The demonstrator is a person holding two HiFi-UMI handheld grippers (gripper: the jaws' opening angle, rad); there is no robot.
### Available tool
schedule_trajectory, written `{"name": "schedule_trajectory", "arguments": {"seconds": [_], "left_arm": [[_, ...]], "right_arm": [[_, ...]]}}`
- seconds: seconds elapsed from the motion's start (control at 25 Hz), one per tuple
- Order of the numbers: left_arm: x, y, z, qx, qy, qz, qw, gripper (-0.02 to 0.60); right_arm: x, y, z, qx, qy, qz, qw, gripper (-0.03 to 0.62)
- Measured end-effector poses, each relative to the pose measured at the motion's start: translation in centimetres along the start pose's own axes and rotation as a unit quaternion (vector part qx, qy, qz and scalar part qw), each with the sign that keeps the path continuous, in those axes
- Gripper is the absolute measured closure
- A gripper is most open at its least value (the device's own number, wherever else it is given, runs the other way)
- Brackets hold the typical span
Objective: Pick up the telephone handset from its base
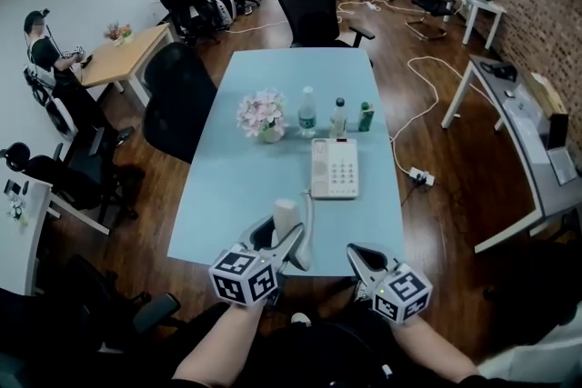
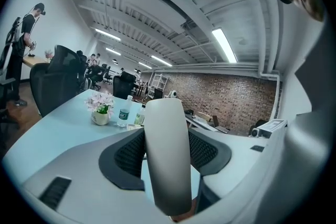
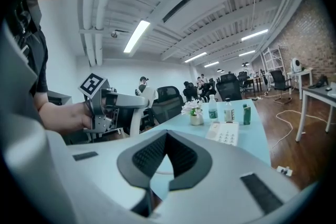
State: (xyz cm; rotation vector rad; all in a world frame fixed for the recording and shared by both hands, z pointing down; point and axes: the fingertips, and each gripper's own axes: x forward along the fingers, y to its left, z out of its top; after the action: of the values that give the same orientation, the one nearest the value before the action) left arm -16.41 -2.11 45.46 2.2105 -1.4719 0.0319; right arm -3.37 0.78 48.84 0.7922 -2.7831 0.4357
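Note:
The white telephone handset [image 1: 285, 215] is off its base and held over the near edge of the light blue table [image 1: 227, 186]. My left gripper [image 1: 277, 237] is shut on it. In the left gripper view the handset [image 2: 168, 155] stands upright between the dark pads [image 2: 130, 153]. The white telephone base [image 1: 334, 168] with its keypad lies on the table just beyond; it also shows in the right gripper view [image 3: 226, 134]. My right gripper [image 1: 359, 257] hangs beside the left one, shut and empty [image 3: 165, 136]. That view also shows the left gripper [image 3: 113, 107] holding the handset [image 3: 137, 113].
Behind the base stand a pot of pink flowers [image 1: 264, 115], two clear bottles [image 1: 307, 114] [image 1: 338, 118] and a small green bottle [image 1: 366, 116]. Black office chairs [image 1: 177, 100] surround the table. People sit at desks to the left and far back. A grey desk [image 1: 523, 127] stands at the right.

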Motion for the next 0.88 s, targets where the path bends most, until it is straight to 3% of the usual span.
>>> {"name": "schedule_trajectory", "arguments": {"seconds": [0.88], "left_arm": [[-0.9, -0.2, 0.0, -0.005, -0.014, 0.012, 0.9998, 0.341]], "right_arm": [[0.4, 1.3, 0.0, -0.021, 0.006, 0.021, 1.000, 0.582]]}}
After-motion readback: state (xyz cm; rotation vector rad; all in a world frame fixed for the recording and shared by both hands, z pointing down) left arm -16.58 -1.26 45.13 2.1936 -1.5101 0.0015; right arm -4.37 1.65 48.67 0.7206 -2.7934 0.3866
